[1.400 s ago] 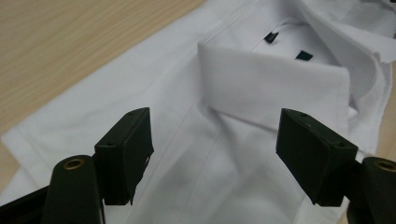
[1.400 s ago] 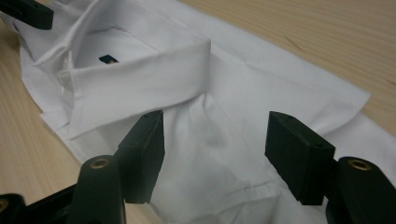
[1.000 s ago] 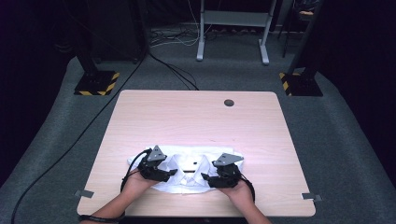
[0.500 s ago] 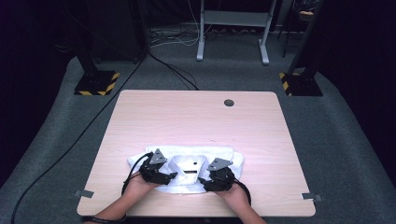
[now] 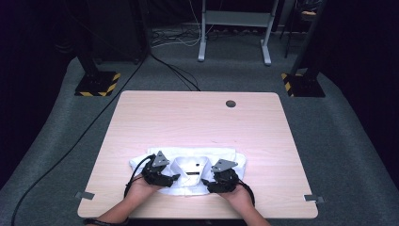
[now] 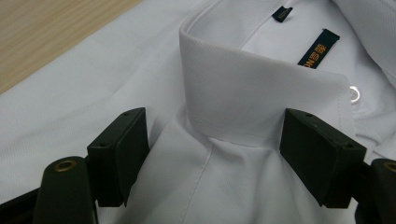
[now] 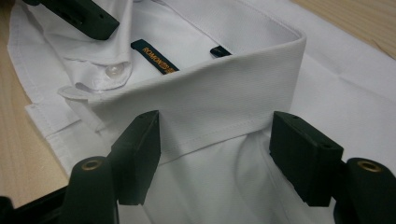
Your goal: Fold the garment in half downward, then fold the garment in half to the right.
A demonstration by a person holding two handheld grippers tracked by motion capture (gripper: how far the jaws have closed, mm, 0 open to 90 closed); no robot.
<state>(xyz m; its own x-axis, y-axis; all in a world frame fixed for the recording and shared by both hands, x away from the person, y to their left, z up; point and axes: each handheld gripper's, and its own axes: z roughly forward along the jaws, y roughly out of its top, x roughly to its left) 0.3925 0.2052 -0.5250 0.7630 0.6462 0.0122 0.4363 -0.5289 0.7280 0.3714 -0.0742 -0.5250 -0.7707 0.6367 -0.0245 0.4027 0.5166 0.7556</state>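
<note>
Your left gripper [image 5: 170,178] and right gripper [image 5: 209,183] are both spread wide, gripping nothing, straddling the white shirt's [image 5: 226,156] collar [image 6: 261,88]. Probably close both together, on collar fabric, evenly.

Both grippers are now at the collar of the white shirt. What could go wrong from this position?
Both jaws stand open around the collar, so closing could pinch only the top fold and crease it. The left gripper and right gripper flank the shirt near the table front edge; an uneven pull might drag it off. The button may snag.
</note>
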